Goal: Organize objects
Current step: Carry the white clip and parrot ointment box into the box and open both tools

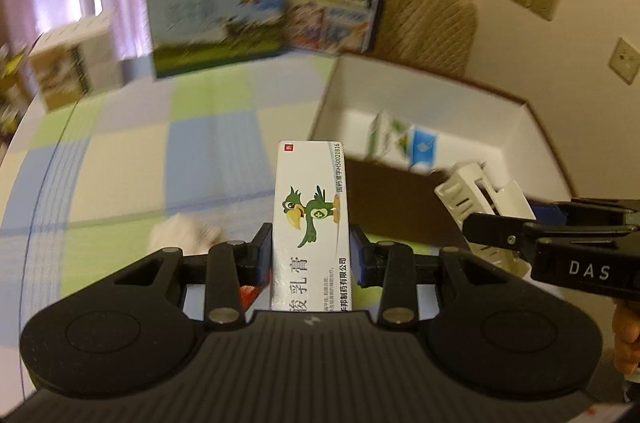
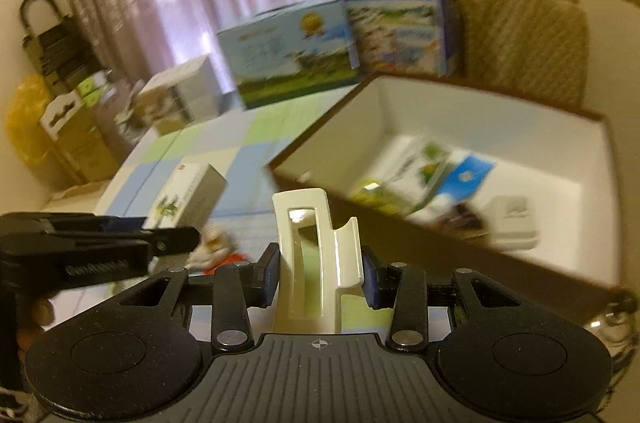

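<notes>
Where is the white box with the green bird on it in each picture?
Left wrist view: the bird box stands at centre bottom, clamped in the left gripper.
Right wrist view: the same box shows at left of centre, behind that gripper's black arm.
Shared landmark: the open brown storage box lies to its right in both.
</notes>
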Demonstrator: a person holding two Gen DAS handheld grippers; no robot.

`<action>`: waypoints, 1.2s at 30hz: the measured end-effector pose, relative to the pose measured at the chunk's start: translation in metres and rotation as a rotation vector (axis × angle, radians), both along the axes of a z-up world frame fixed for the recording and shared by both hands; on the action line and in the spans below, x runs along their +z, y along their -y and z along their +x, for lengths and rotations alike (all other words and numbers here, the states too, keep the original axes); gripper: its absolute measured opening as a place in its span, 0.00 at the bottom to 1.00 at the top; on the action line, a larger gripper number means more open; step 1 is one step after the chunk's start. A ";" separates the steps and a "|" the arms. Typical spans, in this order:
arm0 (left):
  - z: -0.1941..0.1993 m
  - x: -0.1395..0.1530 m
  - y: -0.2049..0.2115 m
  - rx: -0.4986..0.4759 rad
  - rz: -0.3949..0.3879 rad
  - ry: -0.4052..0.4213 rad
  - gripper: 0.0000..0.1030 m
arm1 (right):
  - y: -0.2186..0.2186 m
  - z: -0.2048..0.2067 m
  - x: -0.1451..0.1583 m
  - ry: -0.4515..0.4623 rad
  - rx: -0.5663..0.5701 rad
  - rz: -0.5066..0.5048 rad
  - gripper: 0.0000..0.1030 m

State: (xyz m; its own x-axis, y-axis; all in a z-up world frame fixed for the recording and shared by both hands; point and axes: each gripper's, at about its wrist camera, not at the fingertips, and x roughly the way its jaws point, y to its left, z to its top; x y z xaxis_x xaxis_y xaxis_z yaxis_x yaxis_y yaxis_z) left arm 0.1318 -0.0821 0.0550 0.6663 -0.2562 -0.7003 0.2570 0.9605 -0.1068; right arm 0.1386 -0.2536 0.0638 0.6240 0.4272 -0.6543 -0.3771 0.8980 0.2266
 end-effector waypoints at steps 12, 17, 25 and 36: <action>0.064 0.027 0.100 -0.153 -0.010 0.010 0.32 | 0.097 0.046 0.027 0.037 -0.181 -0.055 0.37; 0.087 0.022 0.136 -0.184 0.017 -0.004 0.32 | 0.122 0.074 0.018 0.000 -0.215 -0.069 0.37; 0.128 -0.003 0.182 -0.204 0.073 -0.056 0.32 | 0.136 0.119 -0.007 -0.037 -0.228 -0.125 0.37; 0.167 -0.034 0.204 -0.189 0.089 -0.131 0.32 | 0.129 0.175 -0.045 -0.028 -0.160 -0.305 0.37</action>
State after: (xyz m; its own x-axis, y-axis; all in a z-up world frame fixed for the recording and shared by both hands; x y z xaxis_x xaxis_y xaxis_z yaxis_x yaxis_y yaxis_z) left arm 0.2990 -0.2862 0.0215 0.5146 -0.3013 -0.8028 0.4224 0.9038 -0.0685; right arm 0.3132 -0.3826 0.0185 0.6470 0.1072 -0.7550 -0.2234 0.9733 -0.0534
